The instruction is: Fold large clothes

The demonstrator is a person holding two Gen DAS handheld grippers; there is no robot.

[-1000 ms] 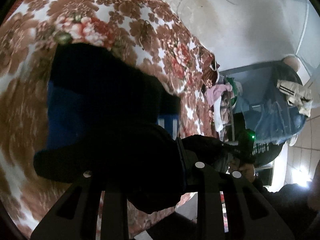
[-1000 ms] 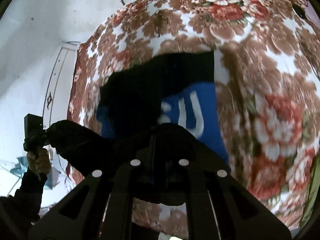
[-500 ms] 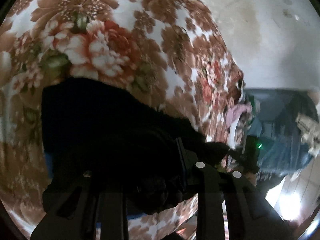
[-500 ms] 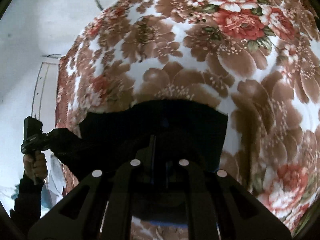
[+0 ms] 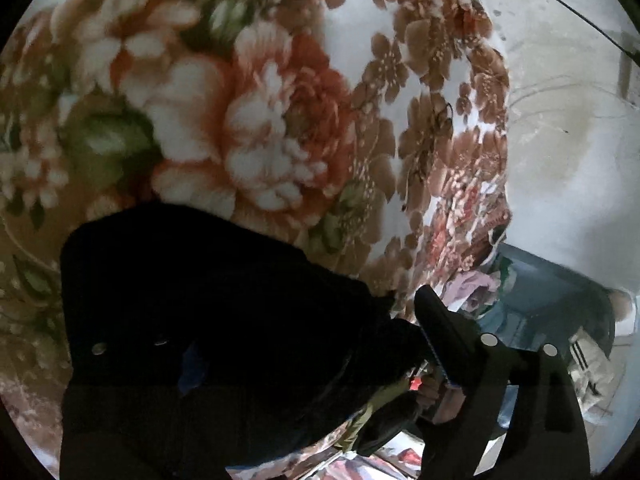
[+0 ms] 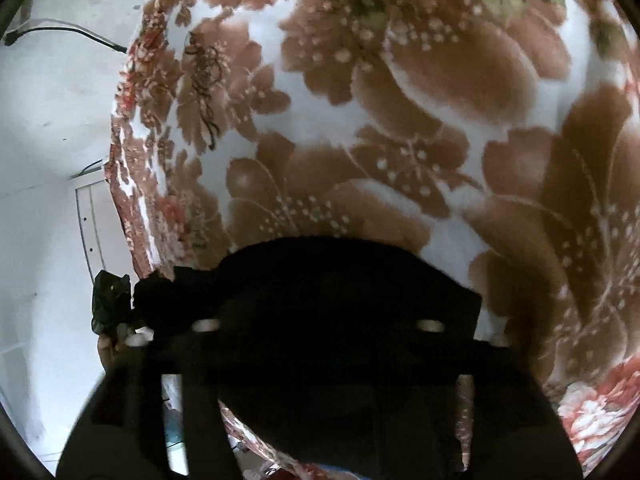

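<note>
A dark garment [image 5: 208,312] lies on a bed covered by a floral blanket [image 5: 248,120], brown and red blooms on white. Both views look down along the tongs at the cloth, which sits directly under and just ahead of each pair, low in each picture. The left tongs [image 5: 260,344] are opening: one finger [image 5: 440,336] stands clear at the right, bare of cloth, and the other is lost against the black fabric, so the garment sits between the fingers without being pinched. The right tongs [image 6: 320,326] are opening too, their fingers spread wide over the same dark cloth [image 6: 340,288], apparently no longer clamping it. From the right view the garment's long axis runs sideways across the picture, its far edge a fairly straight fold line against the blanket, with the left tongs seen small at its left end beside the bed's edge. So each hand sits at one end of the cloth, neither nearer than the other. The next fold probably depends on that sideways axis. Much is hard to read: the fabric is nearly black, its layers and near edge hidden under the tongs, and a faint blue patch shows only dimly.
</note>
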